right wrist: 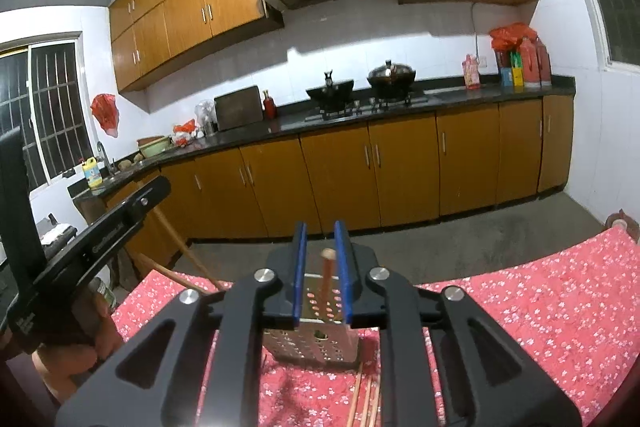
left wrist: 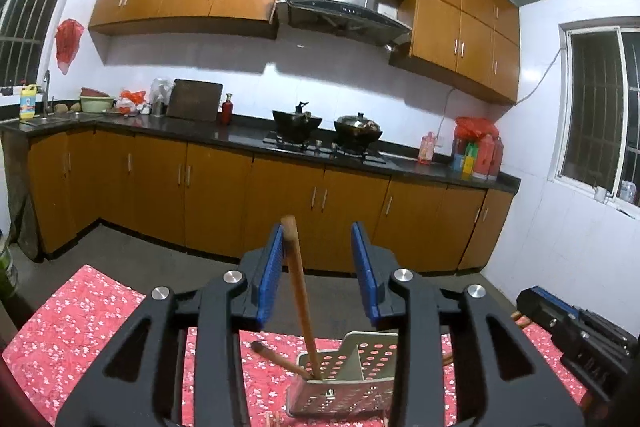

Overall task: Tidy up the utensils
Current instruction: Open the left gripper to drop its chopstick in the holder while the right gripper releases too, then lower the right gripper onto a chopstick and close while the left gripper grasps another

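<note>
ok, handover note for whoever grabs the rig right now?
Left tool: open; a wooden handle stands between the pads, leaning against the left pad, lower end in the metal holder.
Right tool: slightly open around a wooden stick that stands in the same holder; pads not visibly pressing.
Done: a second handle leans in the holder too.
Left: chopsticks lie on the red cloth in front of the holder. Pull both tools back, then load those.

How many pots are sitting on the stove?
2. A black wok sits on the left burner of the stove, and a lidded pot sits on the right burner. None seems hidden.
</note>
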